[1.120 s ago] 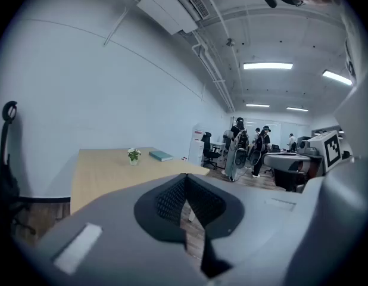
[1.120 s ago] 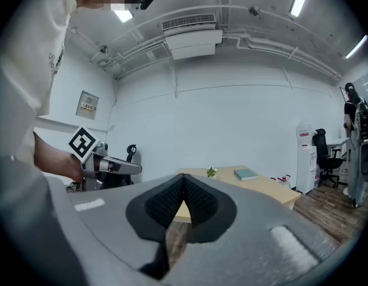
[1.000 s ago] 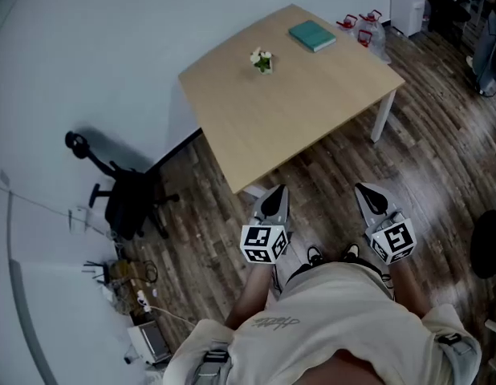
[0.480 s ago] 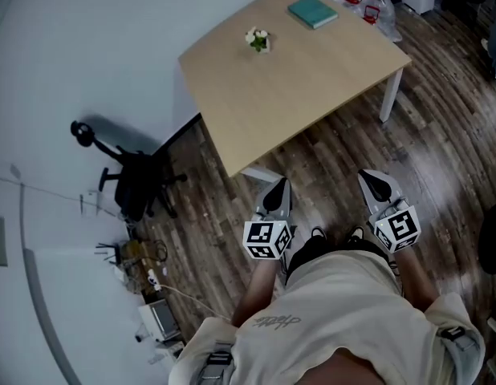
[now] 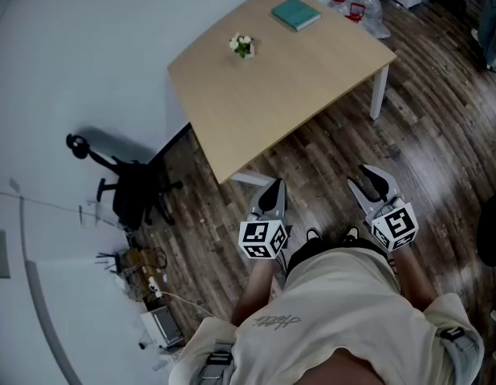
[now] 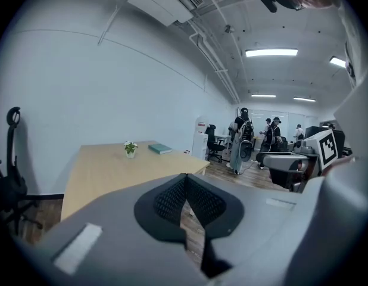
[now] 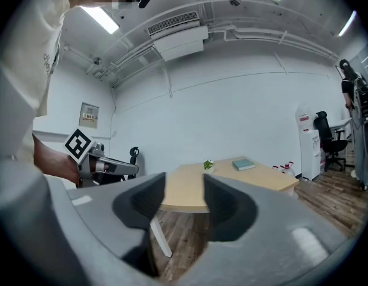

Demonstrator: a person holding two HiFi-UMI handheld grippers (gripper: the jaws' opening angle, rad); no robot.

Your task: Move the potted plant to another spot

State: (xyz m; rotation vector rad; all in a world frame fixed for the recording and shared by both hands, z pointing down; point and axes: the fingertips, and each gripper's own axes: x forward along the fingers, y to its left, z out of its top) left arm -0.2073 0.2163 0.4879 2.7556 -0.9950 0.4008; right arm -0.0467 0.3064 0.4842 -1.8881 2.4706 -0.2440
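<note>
potted plant [image 5: 241, 46] sits far left on the counter [image 5: 272, 95], well apart from both grippers, so approach prob. not done yet. left gripper [image 5: 274, 191] jaws together, empty. right gripper [image 5: 368, 181] jaws have just been opening, nothing btwn, prob. readied for the grab. small pot holds a white-flowered sprig. teal book [image 5: 295, 14] lies farther right.

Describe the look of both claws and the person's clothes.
The left claw and right claw are grey, each with two jaws lined with black textured pads and a white cube bearing black square markers. The right claw's jaws have just been opening, nothing between them. The person wears a pale shirt.
</note>
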